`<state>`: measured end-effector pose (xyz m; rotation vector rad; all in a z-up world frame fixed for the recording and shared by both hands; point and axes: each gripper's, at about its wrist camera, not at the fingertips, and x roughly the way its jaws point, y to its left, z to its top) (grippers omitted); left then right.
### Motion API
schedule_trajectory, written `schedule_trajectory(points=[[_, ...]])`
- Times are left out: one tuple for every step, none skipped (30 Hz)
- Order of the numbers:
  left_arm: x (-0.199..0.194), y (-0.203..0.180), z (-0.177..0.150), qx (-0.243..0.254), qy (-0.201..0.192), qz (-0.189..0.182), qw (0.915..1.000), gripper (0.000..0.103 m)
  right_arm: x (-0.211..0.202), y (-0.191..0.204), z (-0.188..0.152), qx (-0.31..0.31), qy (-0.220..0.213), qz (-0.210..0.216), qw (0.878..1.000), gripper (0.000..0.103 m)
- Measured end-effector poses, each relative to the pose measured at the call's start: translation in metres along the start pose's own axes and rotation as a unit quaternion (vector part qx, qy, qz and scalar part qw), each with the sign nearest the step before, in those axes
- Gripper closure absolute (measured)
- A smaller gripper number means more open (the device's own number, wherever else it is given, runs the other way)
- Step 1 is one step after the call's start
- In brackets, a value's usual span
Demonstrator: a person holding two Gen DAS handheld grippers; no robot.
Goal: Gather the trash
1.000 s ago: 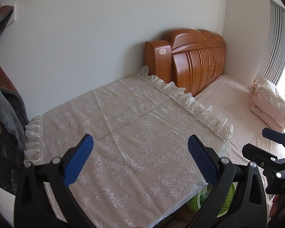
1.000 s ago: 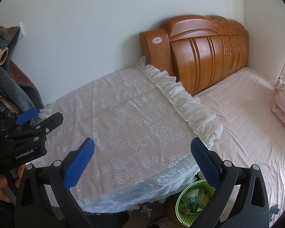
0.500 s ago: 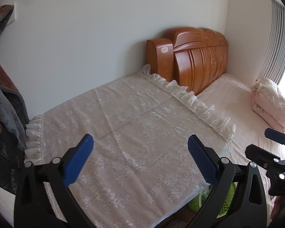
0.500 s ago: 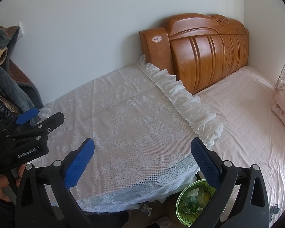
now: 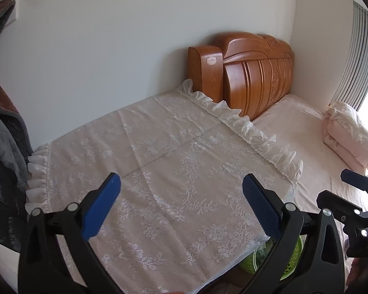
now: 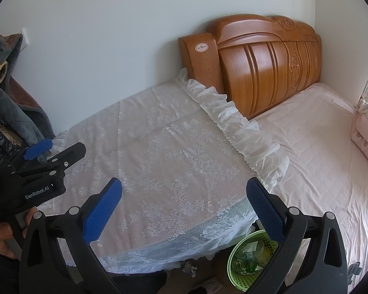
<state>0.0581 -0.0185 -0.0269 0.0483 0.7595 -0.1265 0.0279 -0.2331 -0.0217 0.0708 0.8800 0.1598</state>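
Blue-padded fingers of the left hand-held gripper (image 5: 181, 203) stand spread wide with nothing between them, hovering over the lace cloth (image 5: 164, 171). Right hand-held gripper (image 6: 184, 208) likewise spread and holding nothing, poised above the cloth's near edge. Each gripper shows in the other's view: the right one at the far right of the left view, the left one at the far left of the right view, with a bare hand (image 6: 2, 237) wrapped around its handle.

Lace cloth is white, floral, with a ruffled border (image 6: 235, 127); it covers a low surface (image 6: 159, 161) and drapes over the near edge. Below that edge, on the floor, a green basket (image 6: 243, 276) holds the trash: crumpled wrappers and scraps (contents blurred, mostly green and pale). One small crumpled white scrap (image 6: 190, 268) lies on the floor just left of the basket, apart from it.

Beyond the ruffle, a bed with a pink sheet (image 6: 319, 152) runs along the right. Carved wooden headboard (image 6: 265, 63) stands against the plain white wall (image 6: 110, 36). Folded pink quilt (image 5: 348, 134) sits at the bed's far side near the vertical blinds (image 5: 358, 56). Grey and brown clothing (image 6: 9, 93) hangs at the left margin.
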Motion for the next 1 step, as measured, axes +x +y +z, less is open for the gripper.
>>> schedule_trajectory(points=[[0.0003, -0.0002, 0.0, 0.0, 0.001, -0.001, 1.0, 0.008, 0.0003, 0.0001, 0.0003, 0.0, 0.0, 0.0, 1.0, 0.002]])
